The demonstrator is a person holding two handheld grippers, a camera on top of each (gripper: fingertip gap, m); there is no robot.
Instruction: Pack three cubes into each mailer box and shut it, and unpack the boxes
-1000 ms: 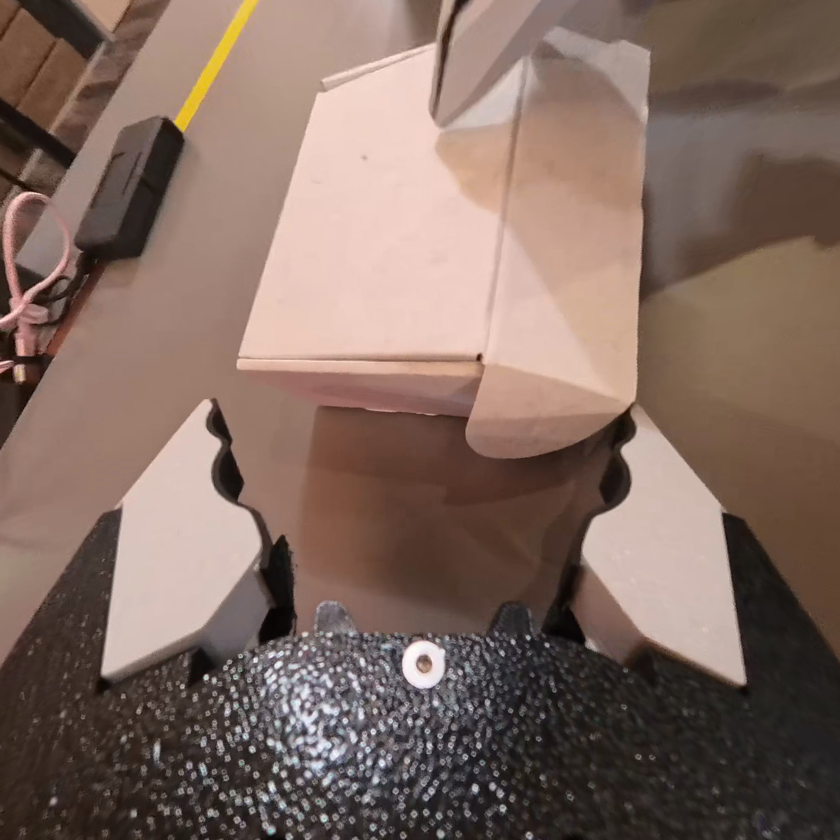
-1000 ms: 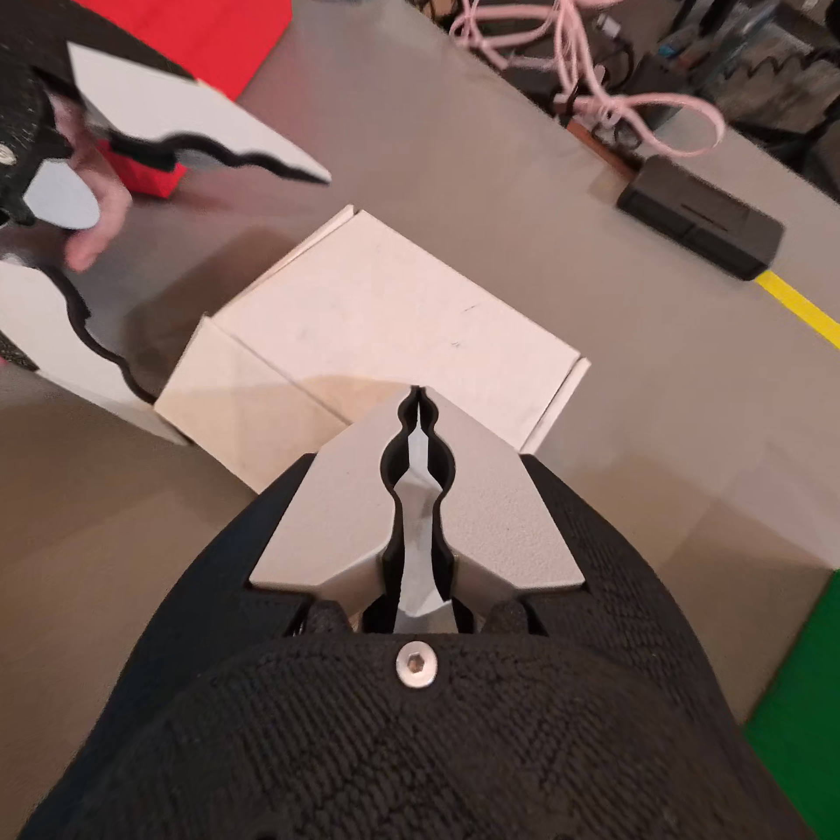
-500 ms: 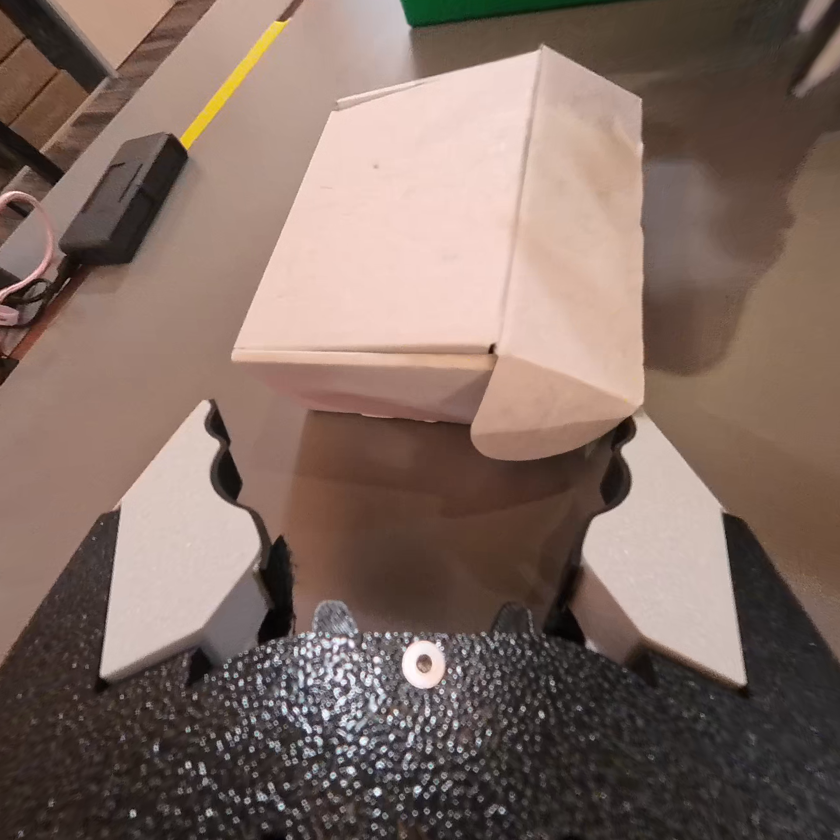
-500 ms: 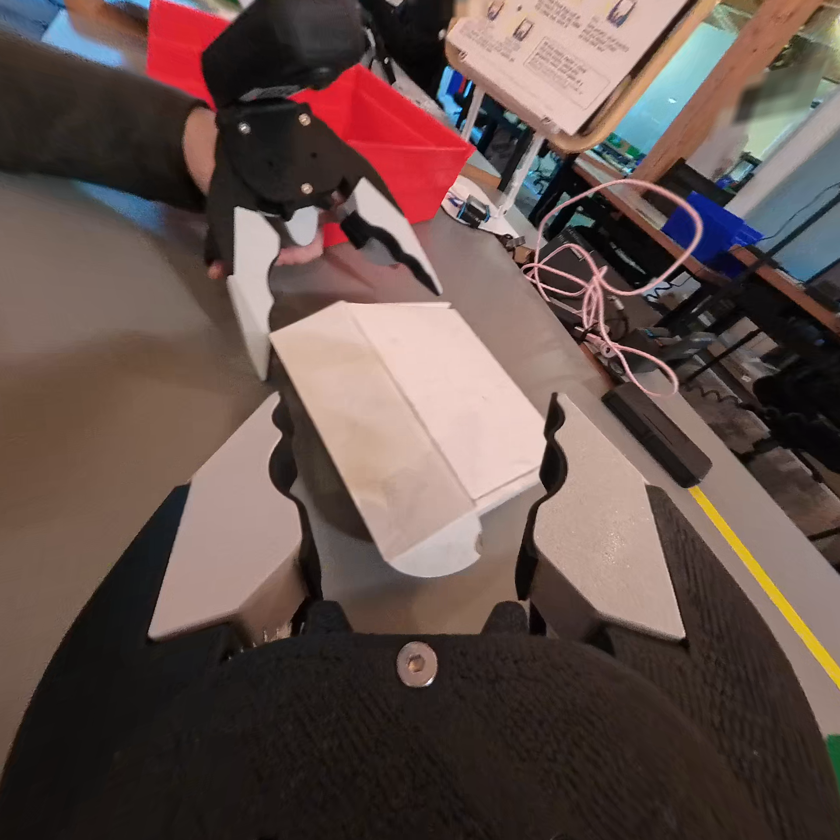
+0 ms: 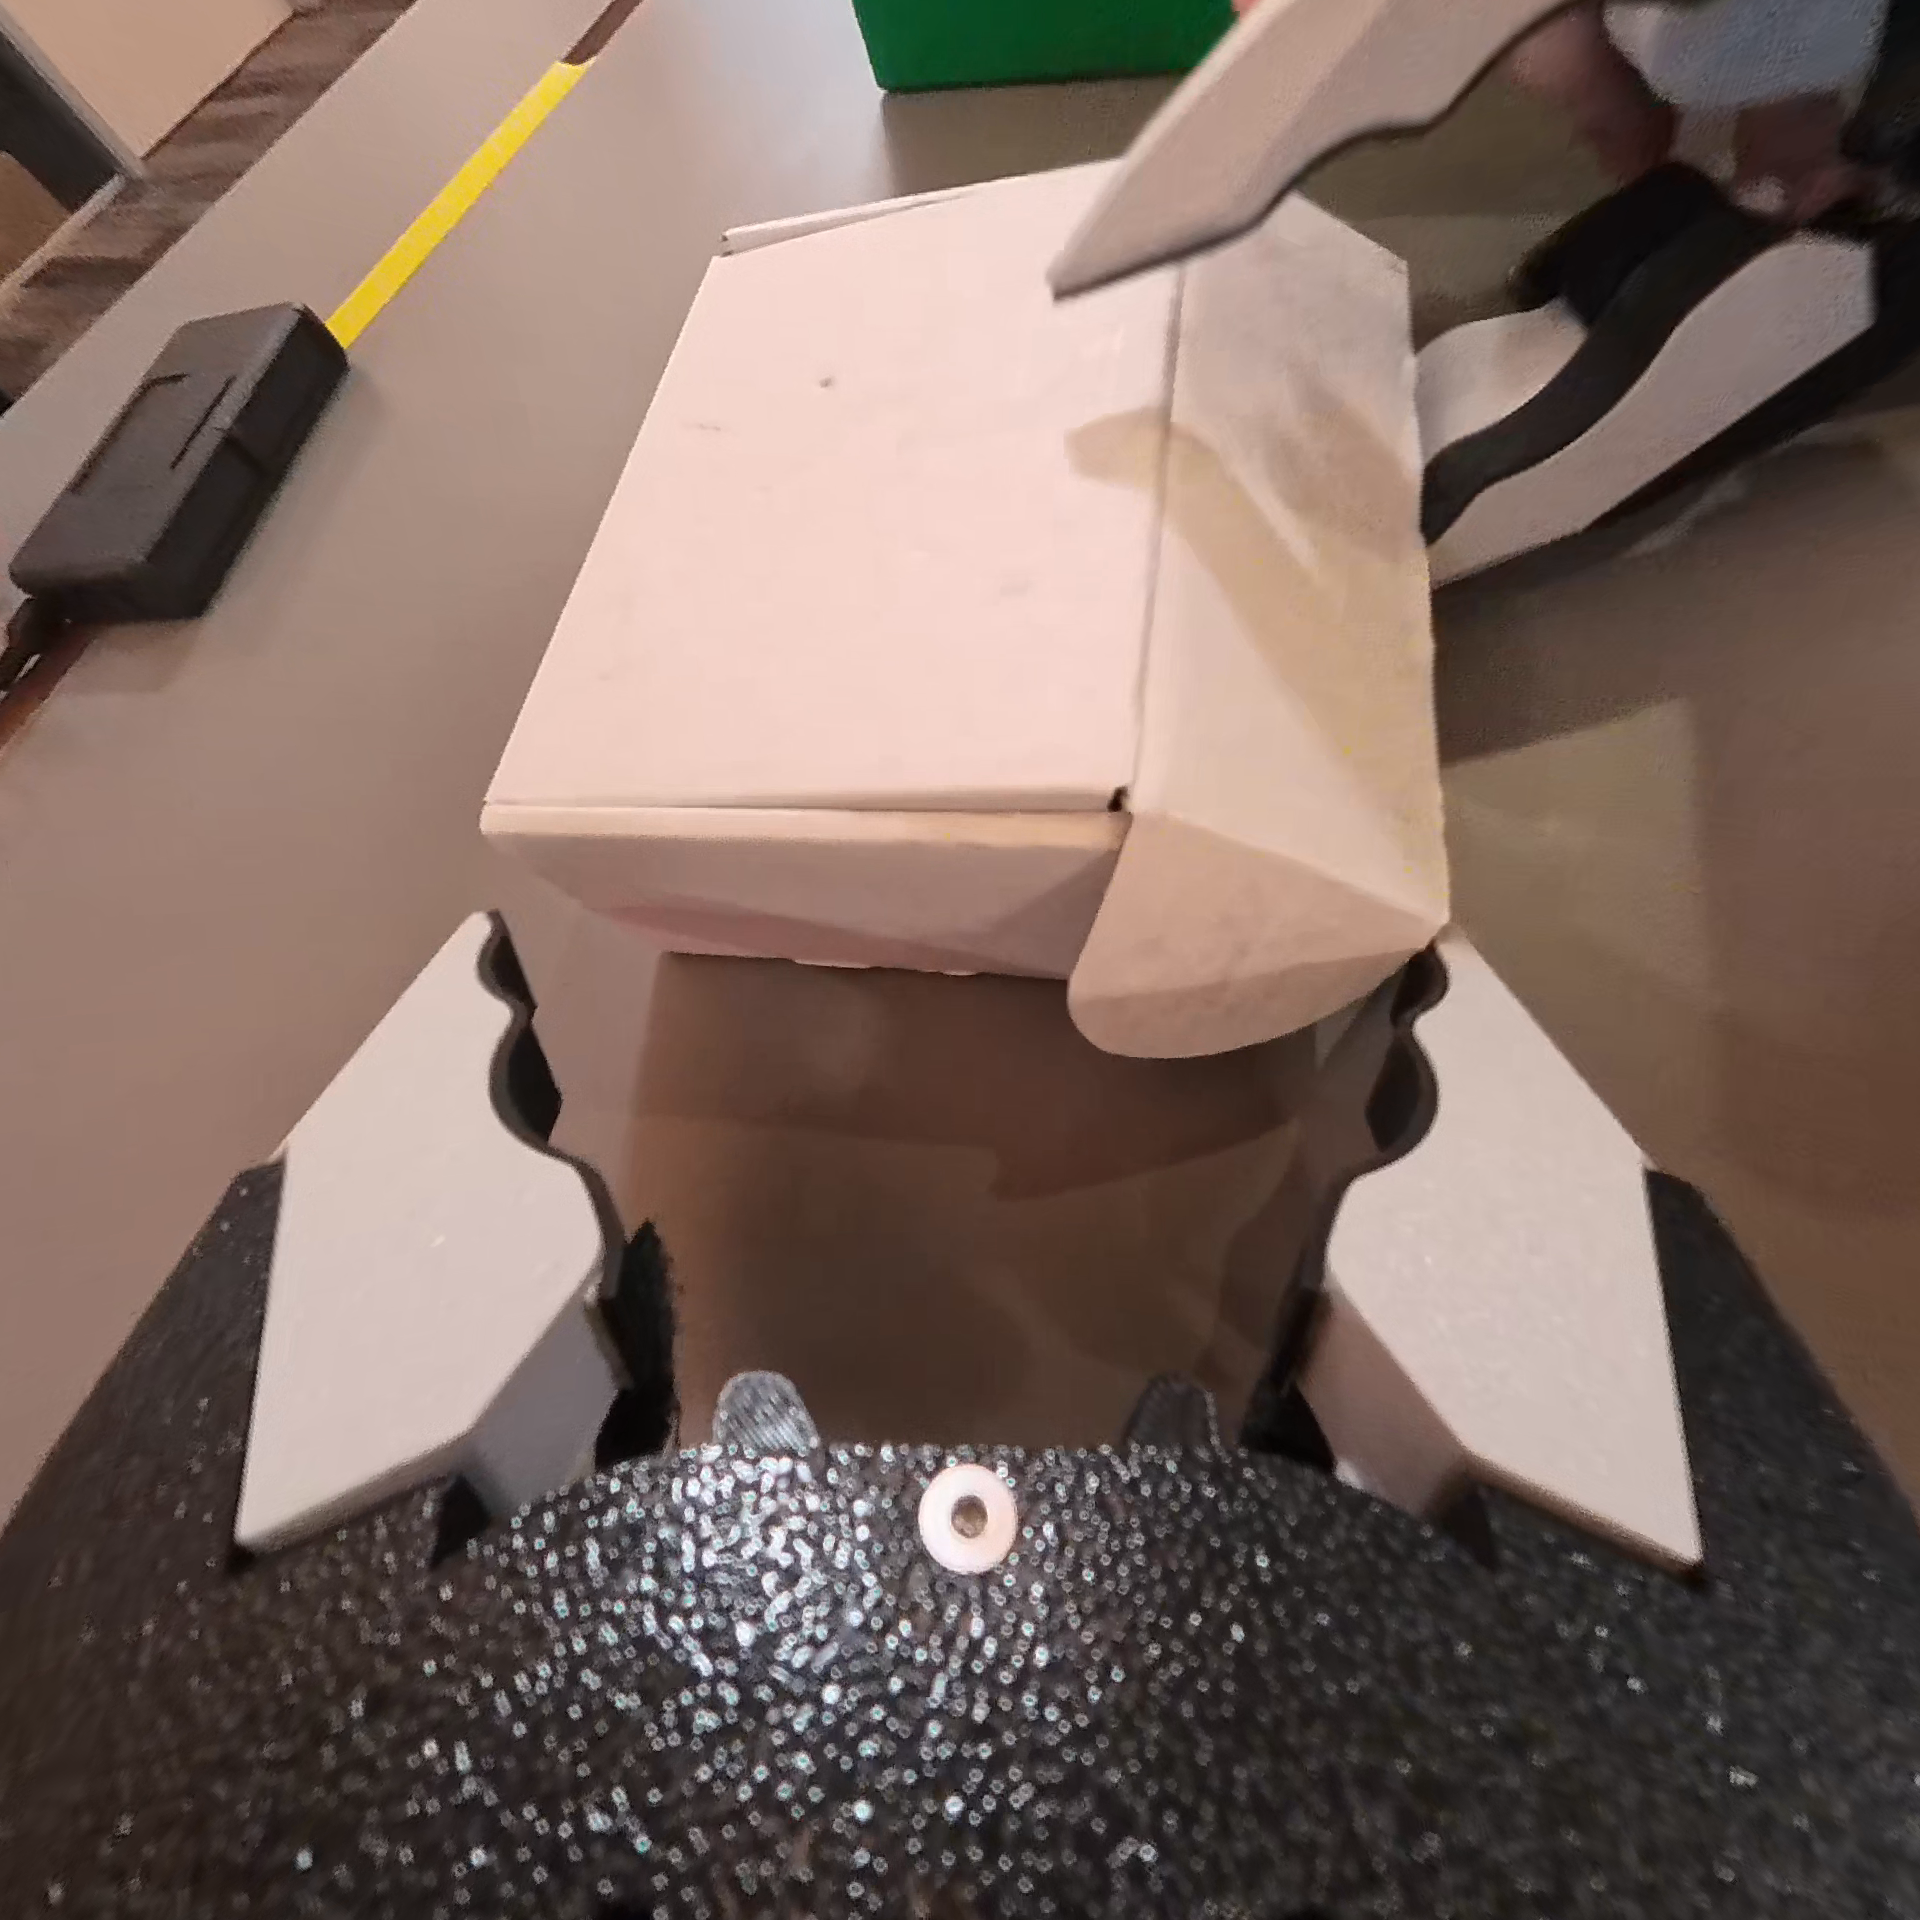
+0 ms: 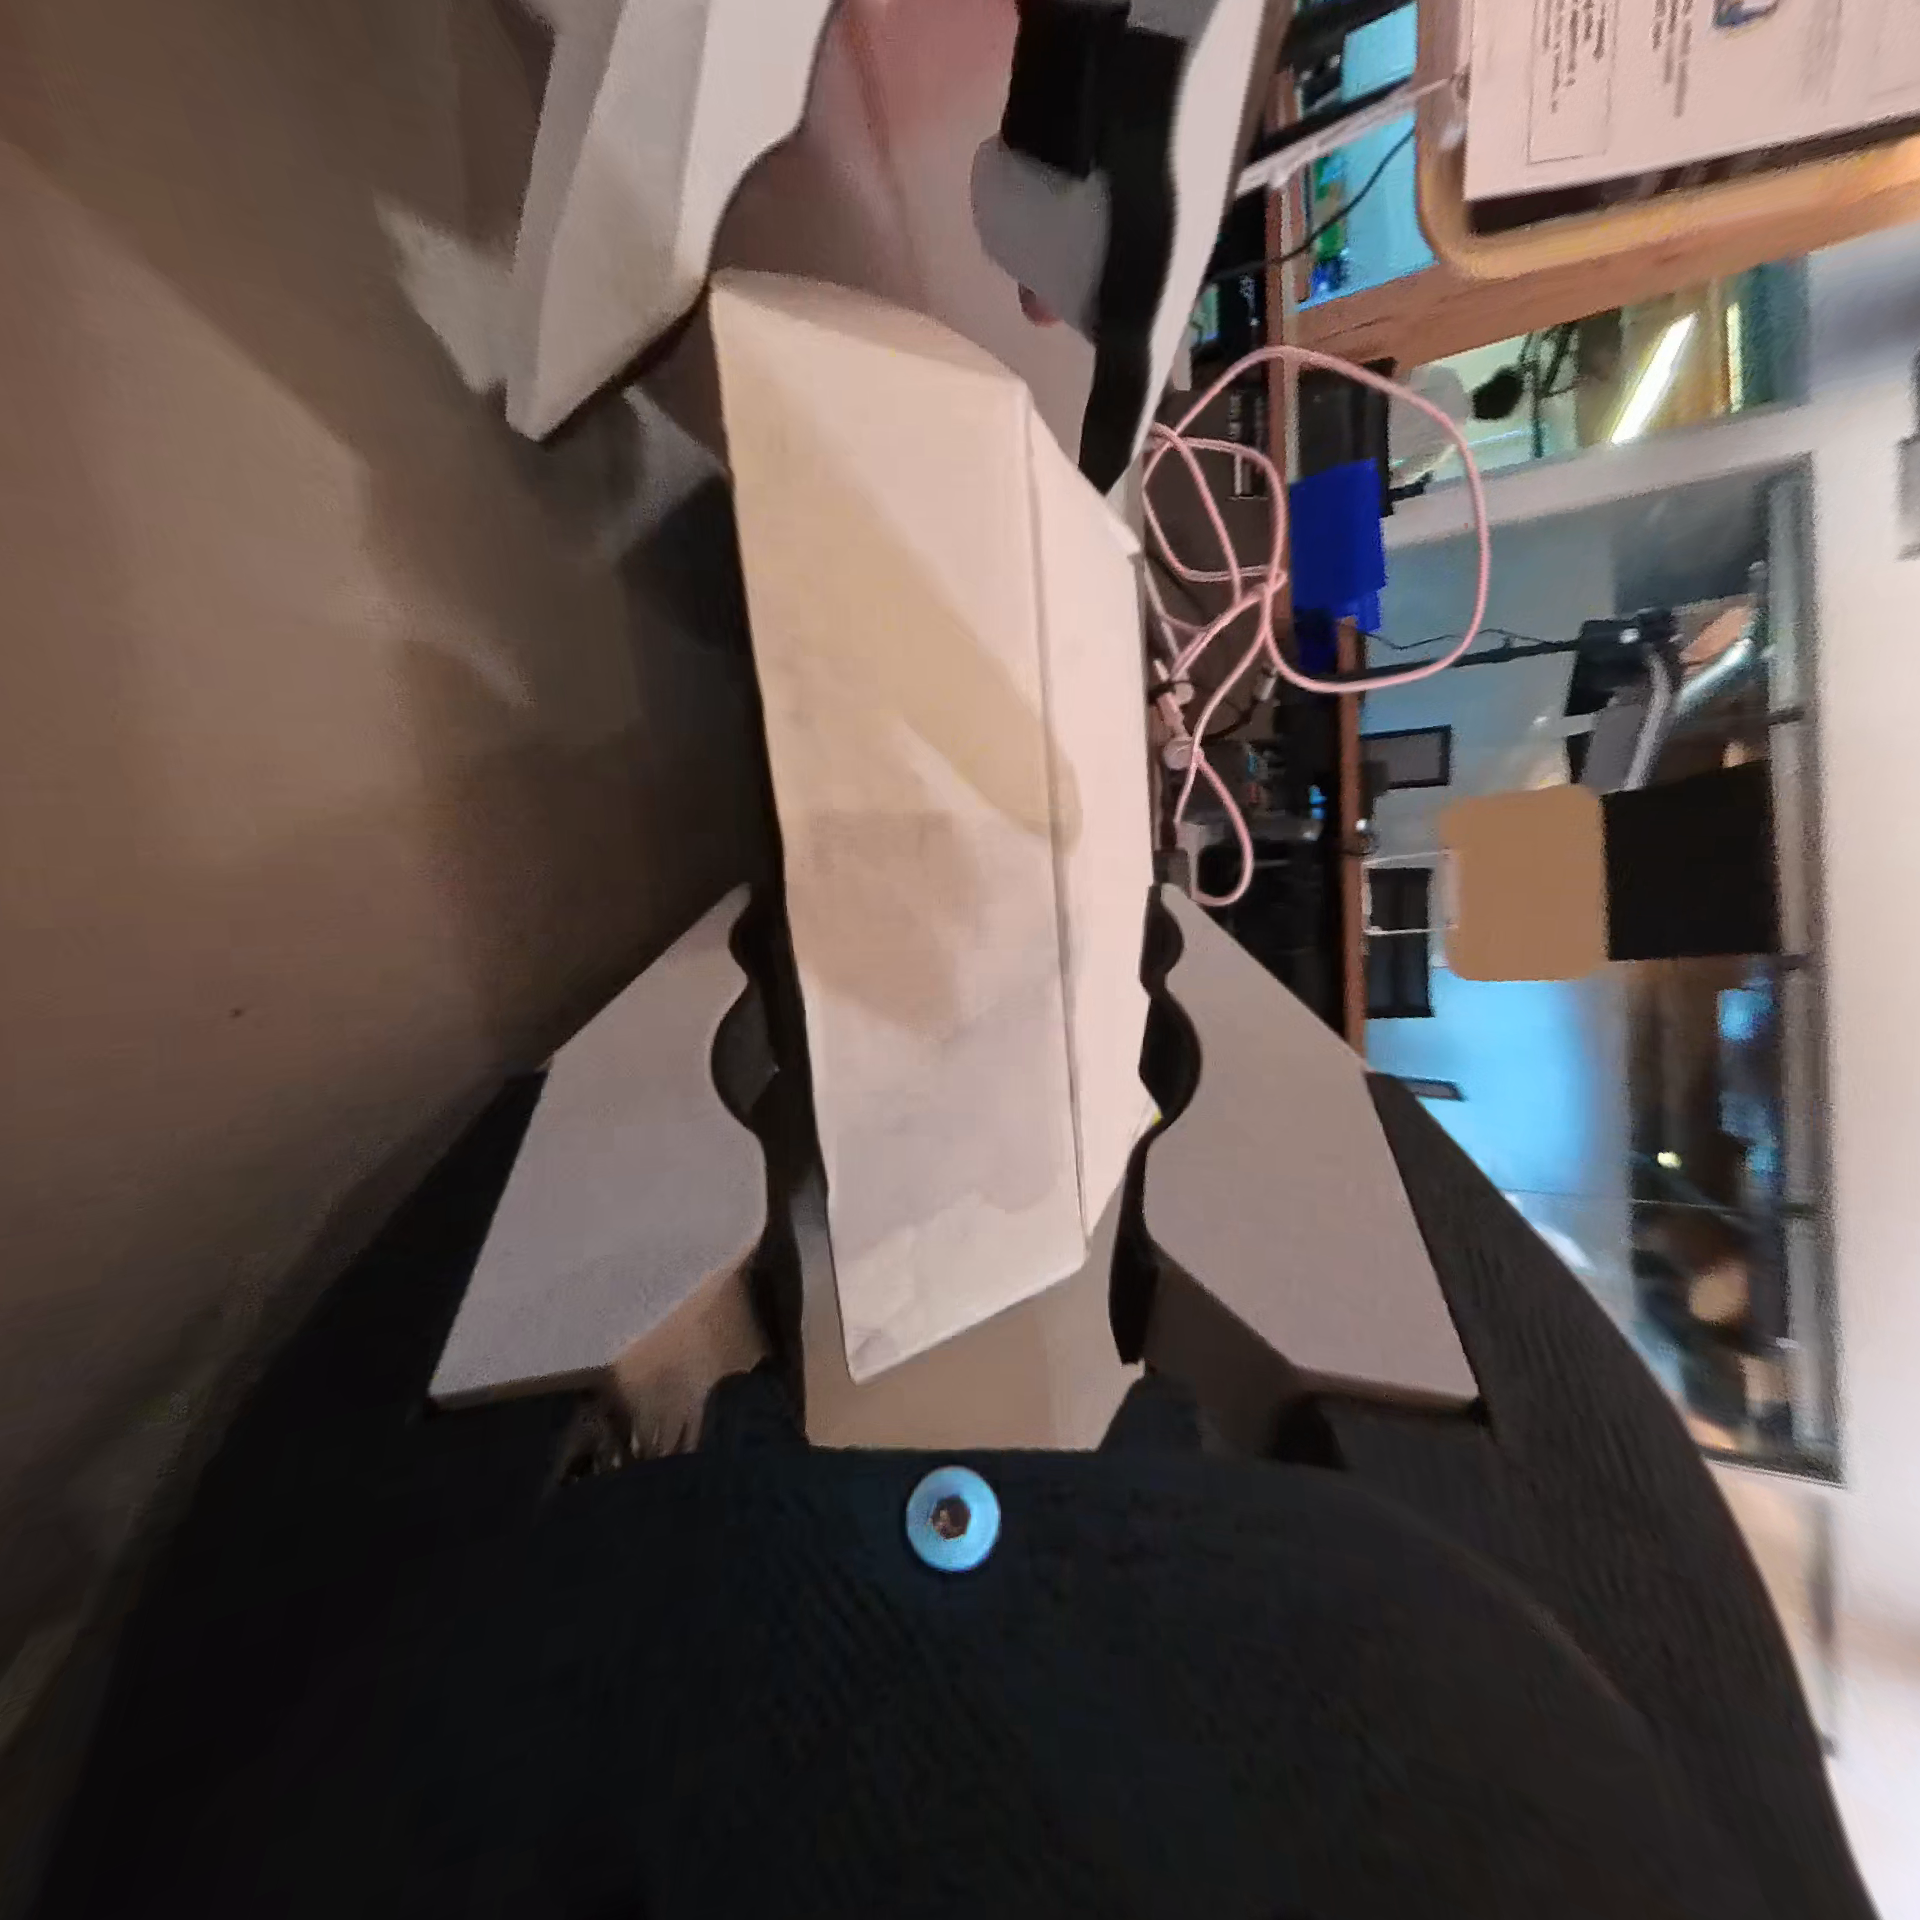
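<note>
Mailer box [image 6: 935, 831] is straddled lengthwise by the right gripper [image 6: 951, 997], jaws parted, not visibly pressing; beyond its far end, the left gripper [image 5: 961, 966] gapes released.

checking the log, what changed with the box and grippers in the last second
The right gripper, shut above the box a second ago, opened, rolled sideways and now straddles the box's flap side. Contact isn't clear. The left gripper stayed wide open at the near end; the box stayed shut on the table.

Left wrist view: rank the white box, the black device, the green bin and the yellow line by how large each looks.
1. White box
2. Green bin, cut off by the frame's edge
3. Black device, about the bin's visible size, so unsure
4. Yellow line
</note>
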